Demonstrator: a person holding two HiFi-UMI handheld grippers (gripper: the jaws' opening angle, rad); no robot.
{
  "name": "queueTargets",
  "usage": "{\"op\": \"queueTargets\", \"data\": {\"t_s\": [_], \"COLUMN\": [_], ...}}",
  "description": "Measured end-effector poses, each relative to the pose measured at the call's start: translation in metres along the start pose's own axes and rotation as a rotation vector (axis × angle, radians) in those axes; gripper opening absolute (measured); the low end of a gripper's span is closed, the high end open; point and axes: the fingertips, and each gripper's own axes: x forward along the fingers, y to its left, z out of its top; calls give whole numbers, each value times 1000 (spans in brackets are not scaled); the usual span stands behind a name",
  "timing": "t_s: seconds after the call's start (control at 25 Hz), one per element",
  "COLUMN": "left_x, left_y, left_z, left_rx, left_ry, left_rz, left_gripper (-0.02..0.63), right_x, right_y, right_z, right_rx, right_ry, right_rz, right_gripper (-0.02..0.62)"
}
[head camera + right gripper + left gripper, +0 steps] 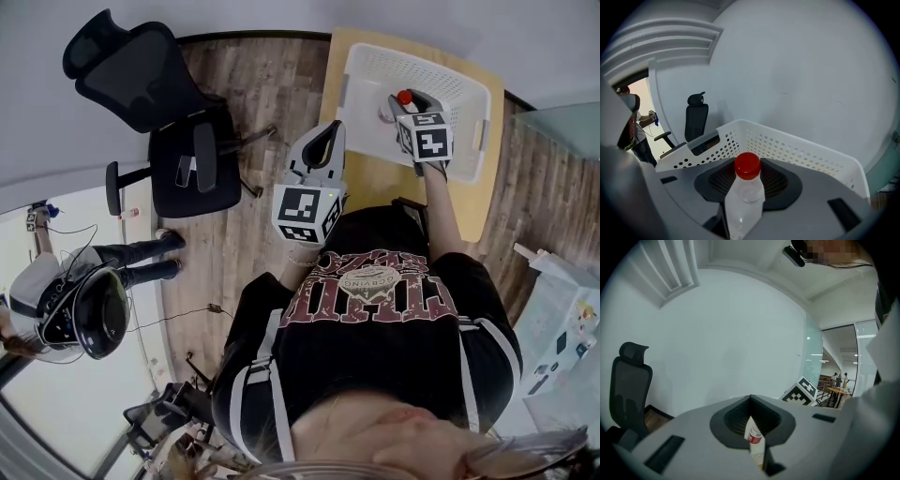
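My right gripper [415, 106] is shut on a clear plastic bottle [744, 206] with a red cap [405, 97]. It holds the bottle upright, inside or just above a white perforated basket [370, 70] on a light wooden table [389, 183]. The basket's rim [787, 140] curves behind the bottle in the right gripper view. My left gripper [328, 141] is raised off the table's left edge, over the floor. It is shut on a small white tube with a red band [755, 441], pinched between the dark pads [733, 420].
A black office chair [173, 122] stands on the wood floor to the left, by the white wall. Another person [70, 291] is at the far left. A glass partition [815, 362] and a pale cabinet [562, 323] are on the right.
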Motion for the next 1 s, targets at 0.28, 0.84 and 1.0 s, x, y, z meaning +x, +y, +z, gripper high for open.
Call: {"op": "queueTargets", "data": {"t_s": [0.28, 0.84, 1.0], "left_x": [-2, -7, -8], "left_y": [-1, -9, -10], "left_z": [3, 10, 9], "left_rx": [3, 19, 15], "left_ry": [-11, -37, -41], "left_rz": [-12, -42, -51], "left_gripper": [44, 44, 44], "right_x": [-17, -58, -70], "right_y": [1, 3, 6], "right_z": [21, 50, 56], "right_rx": [27, 20, 12], "right_ry": [-98, -195, -218], "right_rz": [11, 2, 0], "right_gripper": [169, 167, 167]}}
